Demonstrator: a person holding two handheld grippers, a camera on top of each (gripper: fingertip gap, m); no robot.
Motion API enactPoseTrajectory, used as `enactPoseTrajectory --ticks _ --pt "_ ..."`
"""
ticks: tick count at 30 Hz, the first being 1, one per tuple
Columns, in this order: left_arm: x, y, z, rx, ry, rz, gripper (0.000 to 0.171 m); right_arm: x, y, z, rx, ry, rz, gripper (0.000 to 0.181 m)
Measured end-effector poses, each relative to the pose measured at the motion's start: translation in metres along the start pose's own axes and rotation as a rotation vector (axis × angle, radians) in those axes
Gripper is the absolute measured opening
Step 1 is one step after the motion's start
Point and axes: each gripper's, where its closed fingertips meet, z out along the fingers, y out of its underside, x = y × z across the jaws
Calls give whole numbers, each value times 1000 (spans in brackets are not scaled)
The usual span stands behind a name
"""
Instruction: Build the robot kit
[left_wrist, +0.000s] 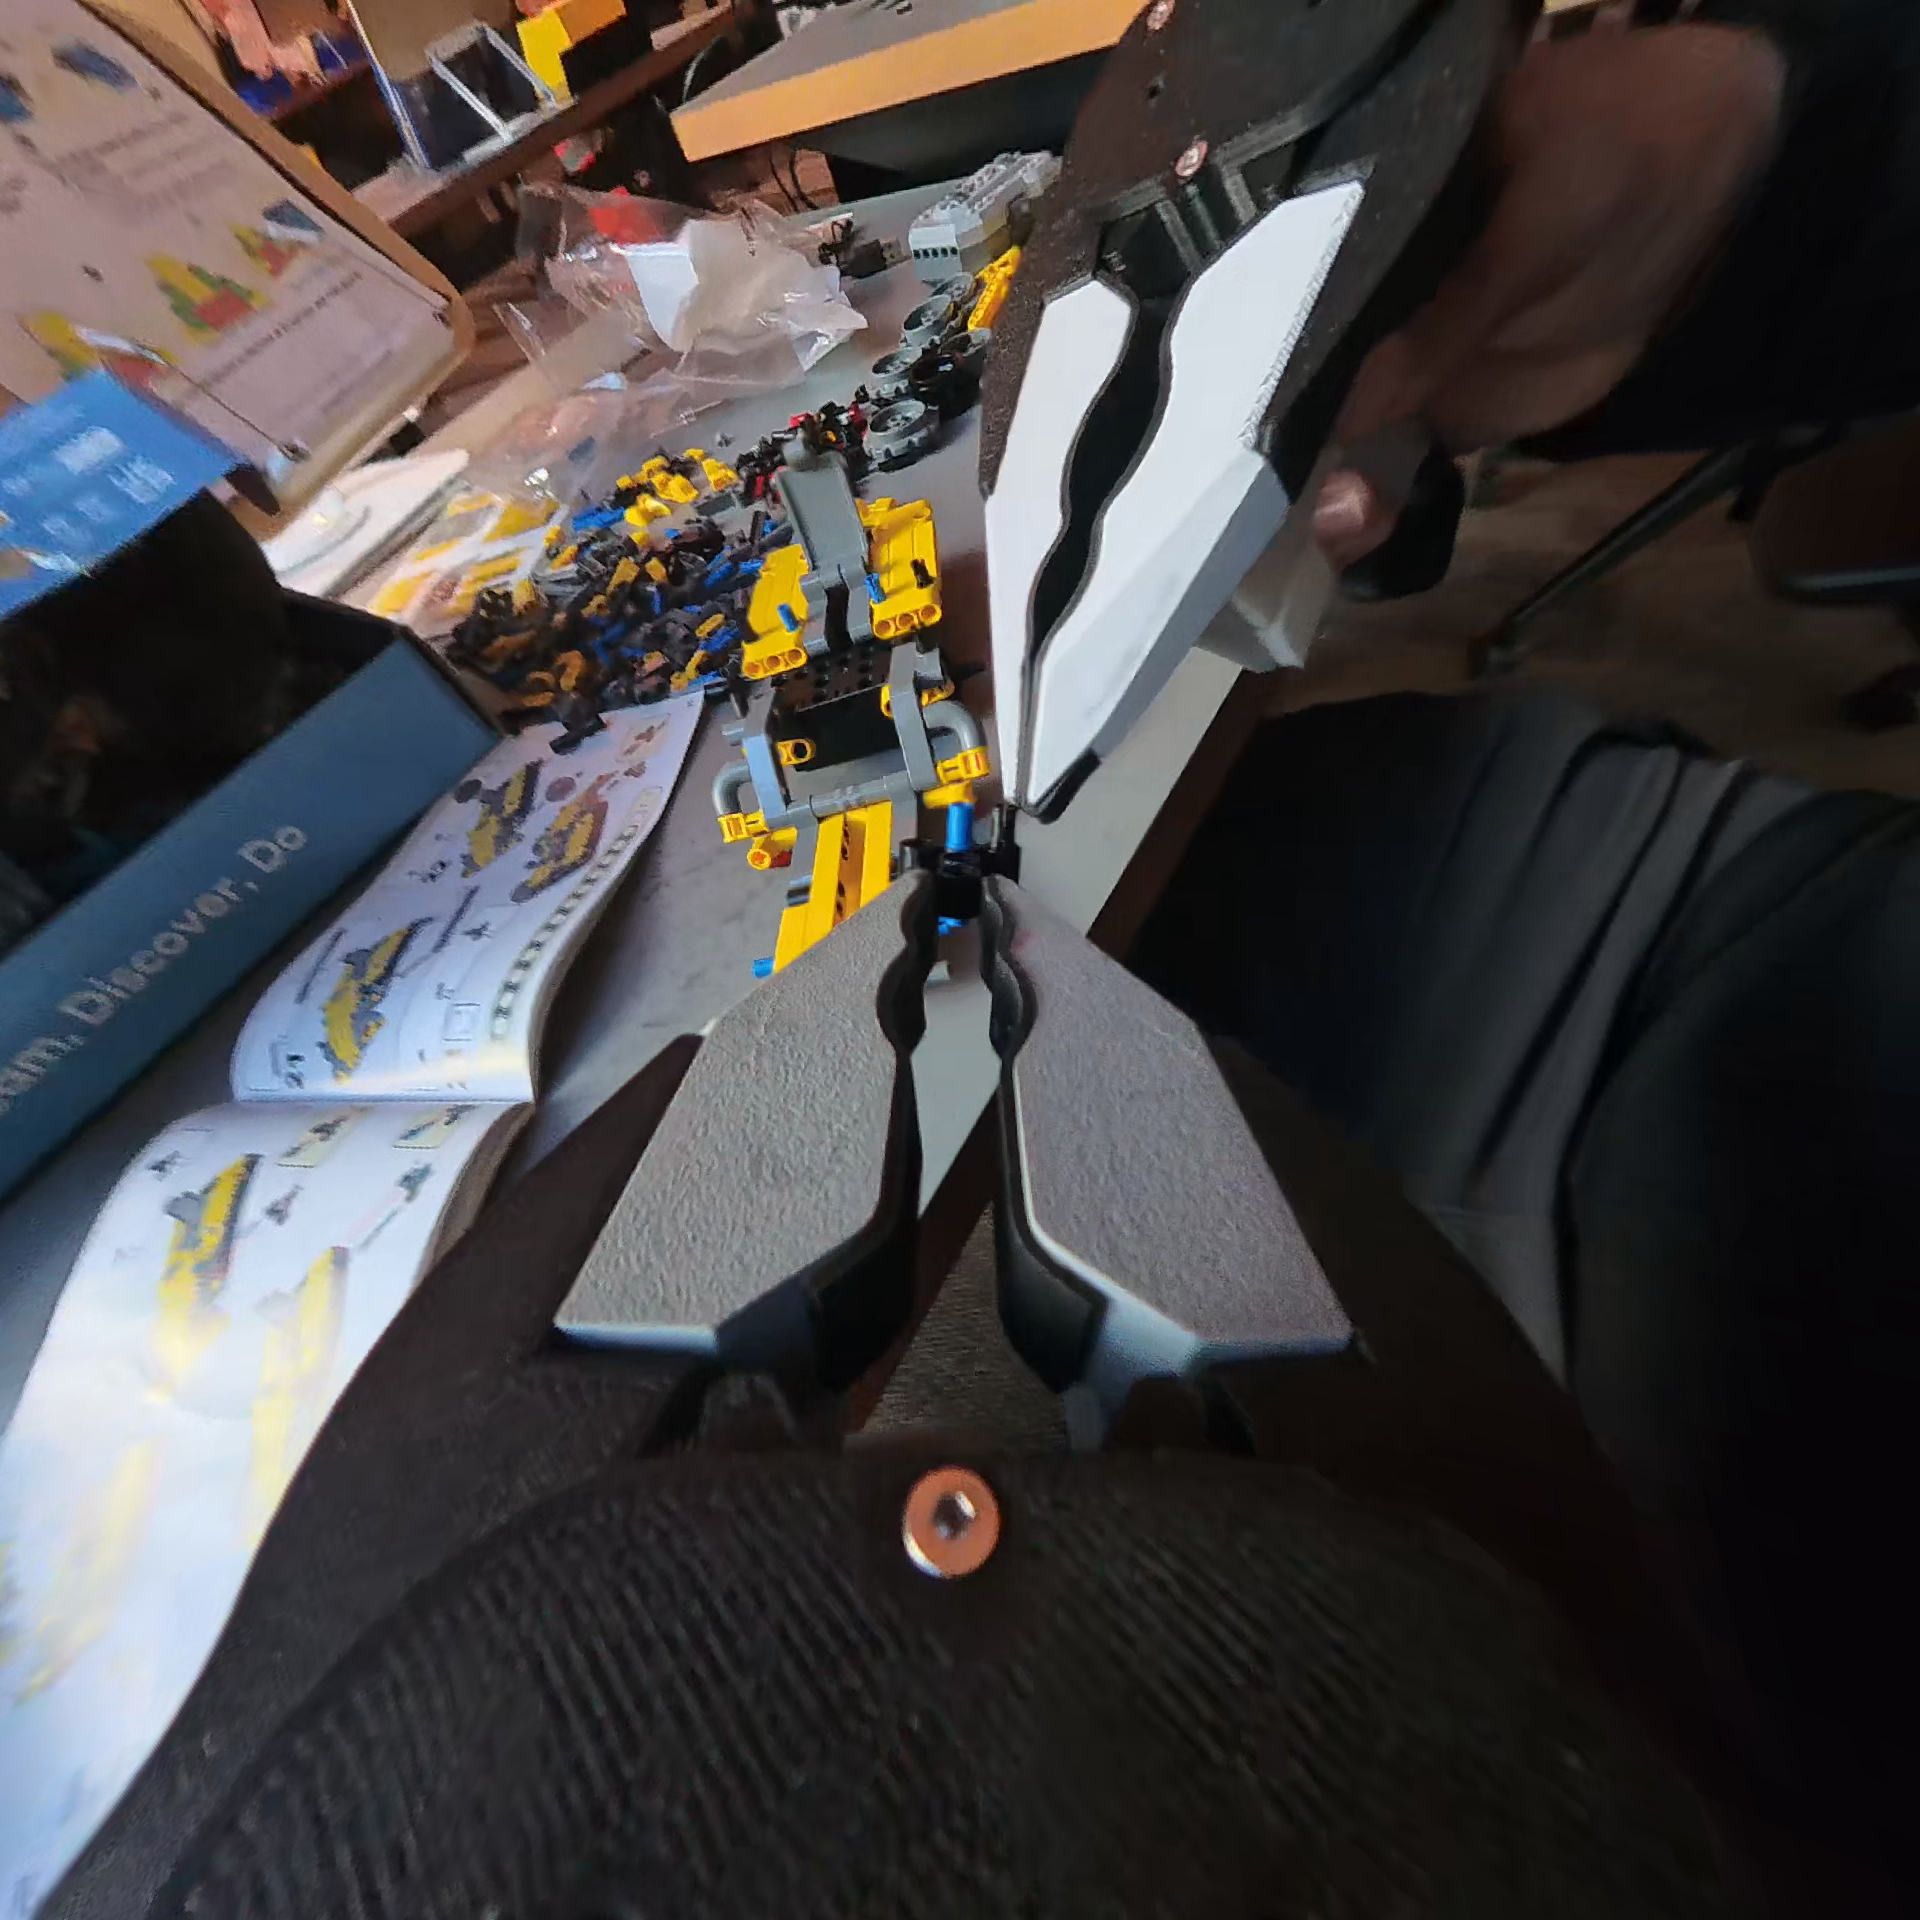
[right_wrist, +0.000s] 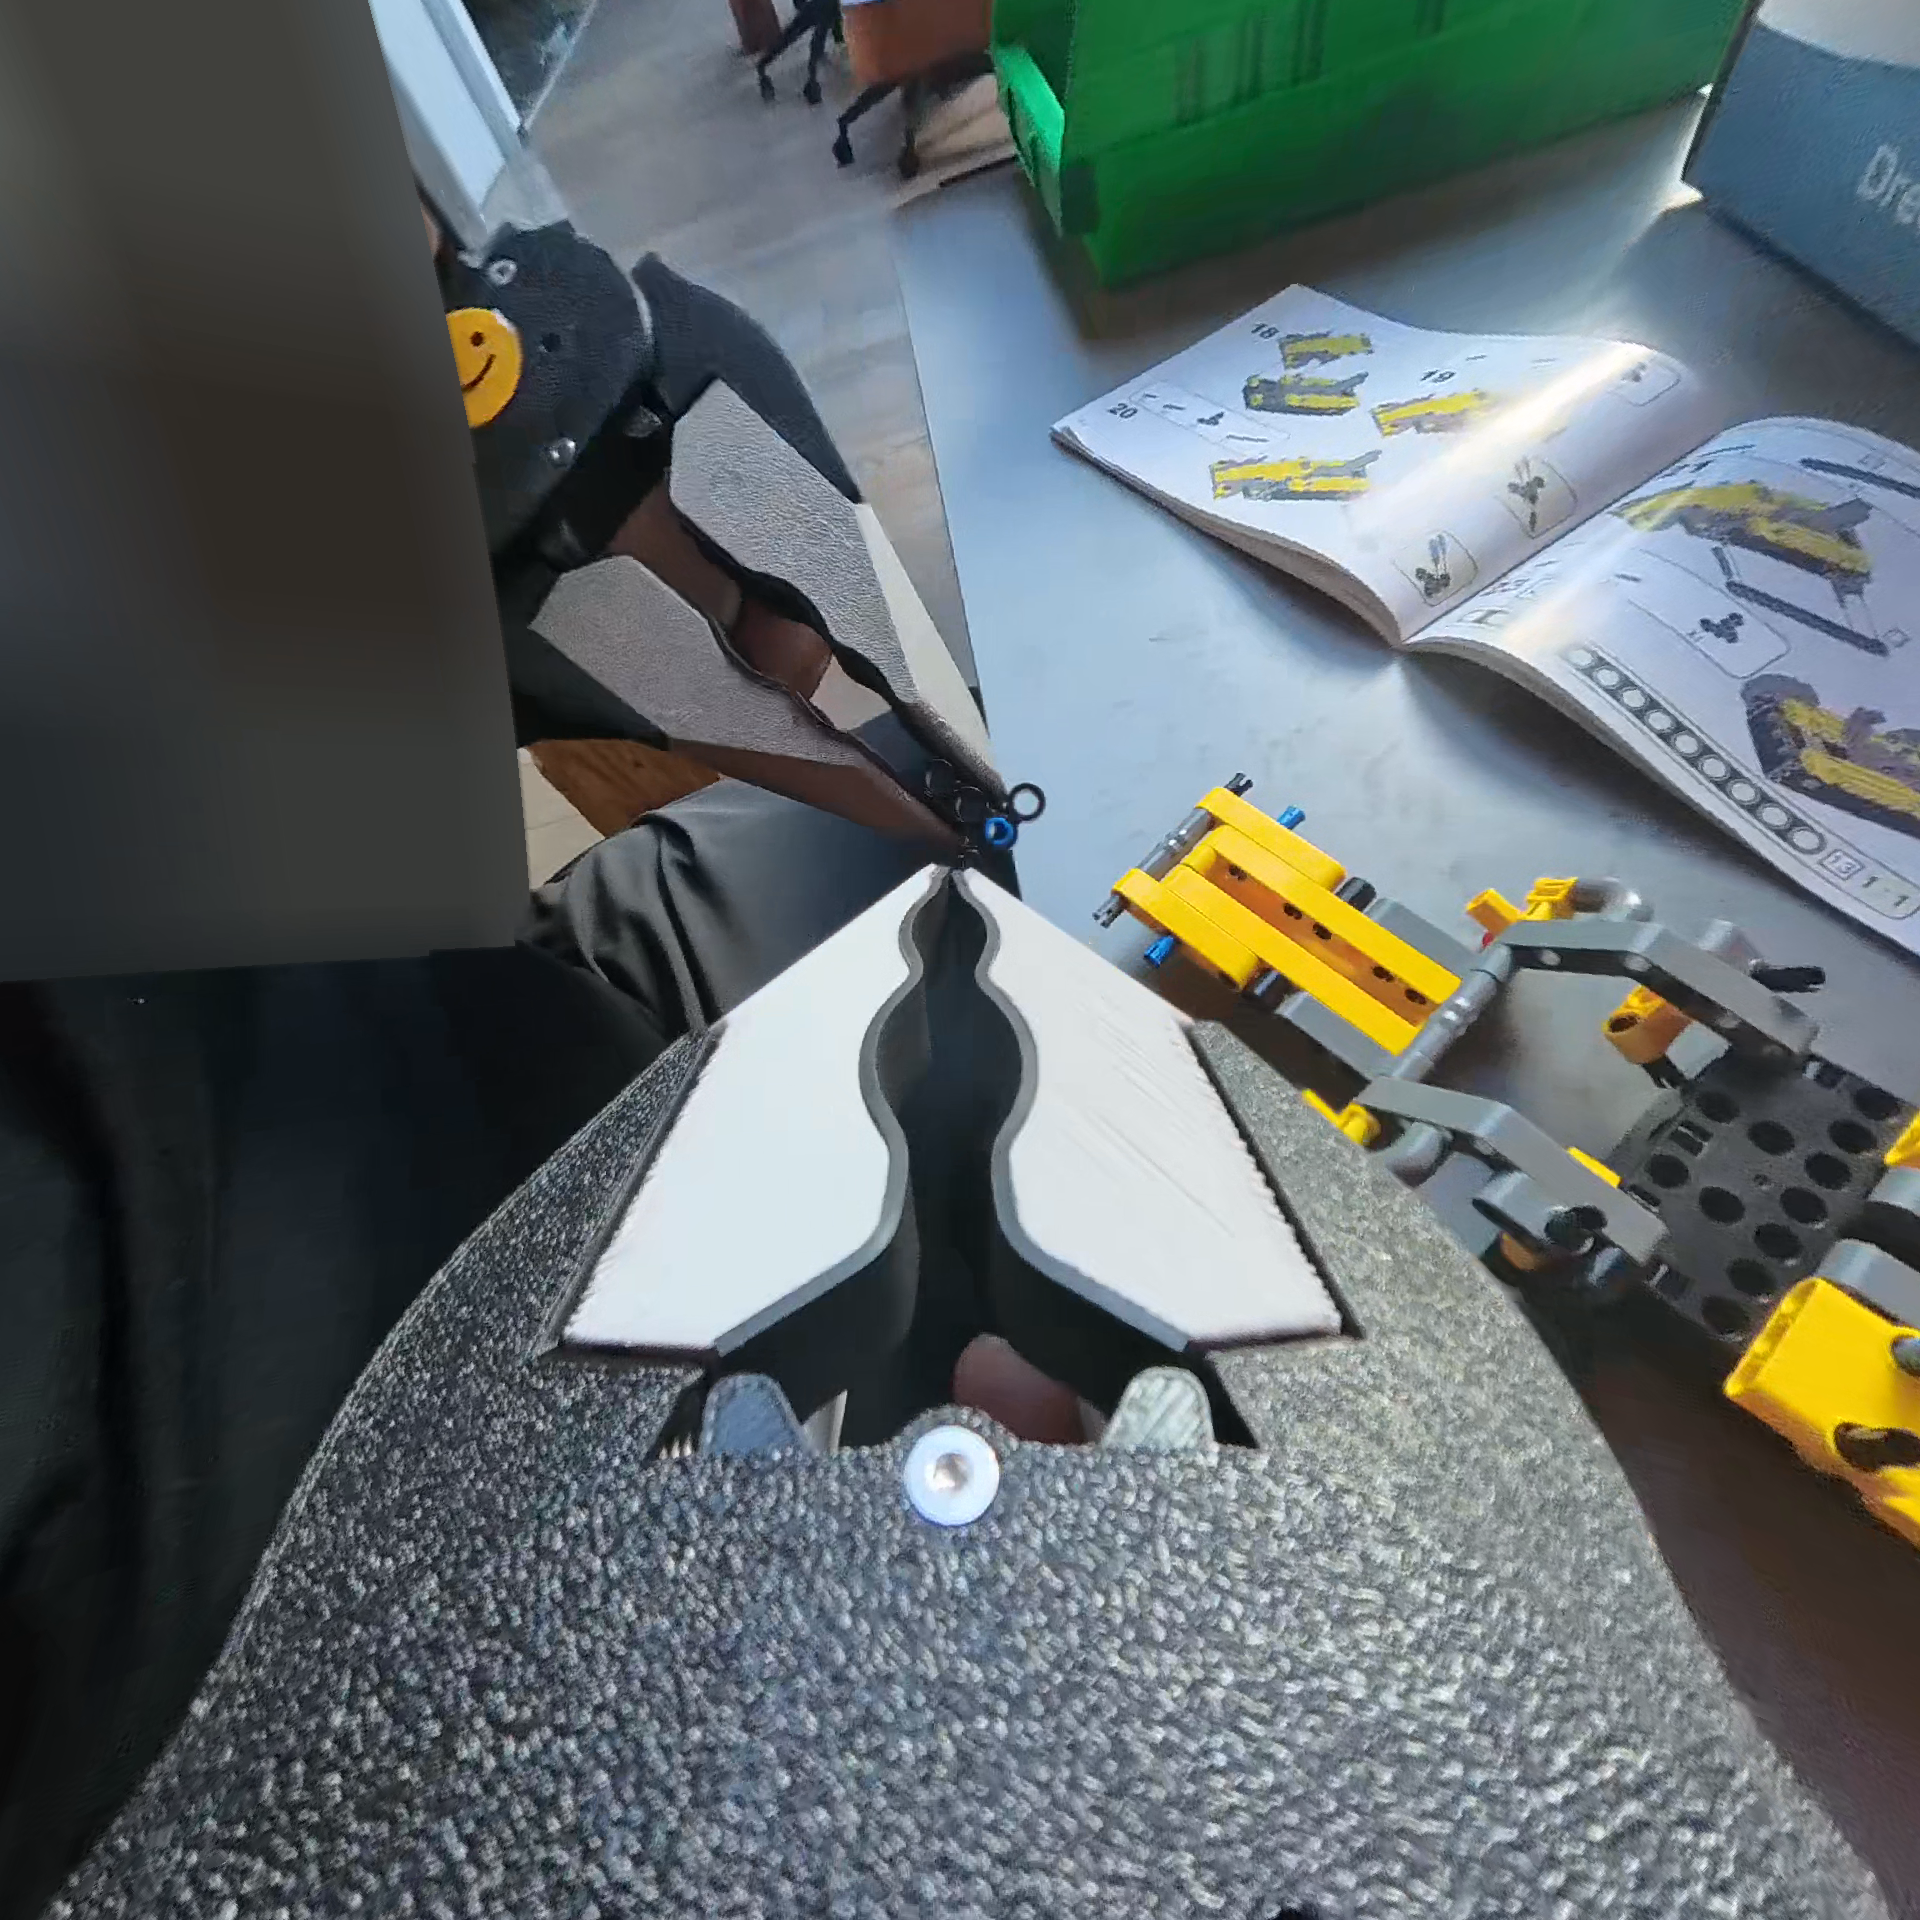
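My left gripper (left_wrist: 956, 896), with grey fingers (left_wrist: 790, 1122), is shut on a small black connector with a blue pin through it (left_wrist: 958, 862). It holds the piece in the air just off the table's near edge. The same piece shows in the right wrist view (right_wrist: 1000, 826) at the grey tips. My right gripper (right_wrist: 951, 878), with white fingers (right_wrist: 1101, 1122), is shut, and its tips (left_wrist: 1027, 808) meet the black connector's side. Whether they pinch it is hidden. A yellow and grey brick model (left_wrist: 831, 665) (right_wrist: 1455, 1029) lies on the grey table just beyond.
An open instruction booklet (left_wrist: 436, 935) (right_wrist: 1558, 540) and a blue box (left_wrist: 208, 831) lie left of the model. A pile of loose small parts (left_wrist: 623, 582), wheels (left_wrist: 914, 405) and clear bags (left_wrist: 707, 301) lie farther back. A green box (right_wrist: 1299, 125) stands behind. A person's dark-clothed lap is below the grippers. Less than 4 cm separates the two grippers' tips.
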Motion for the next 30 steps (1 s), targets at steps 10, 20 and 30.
enactPoseTrajectory --ticks 10,20,30 --pt "5 -2 2 1 -27 46 4 3 4 5 47 78 41 9" --pt "1 4 6 -13 -29 -67 4 13 -1 0 135 100 92 6" --pt "-2 3 8 -3 -41 -156 4 14 -5 -1 154 102 77 5"
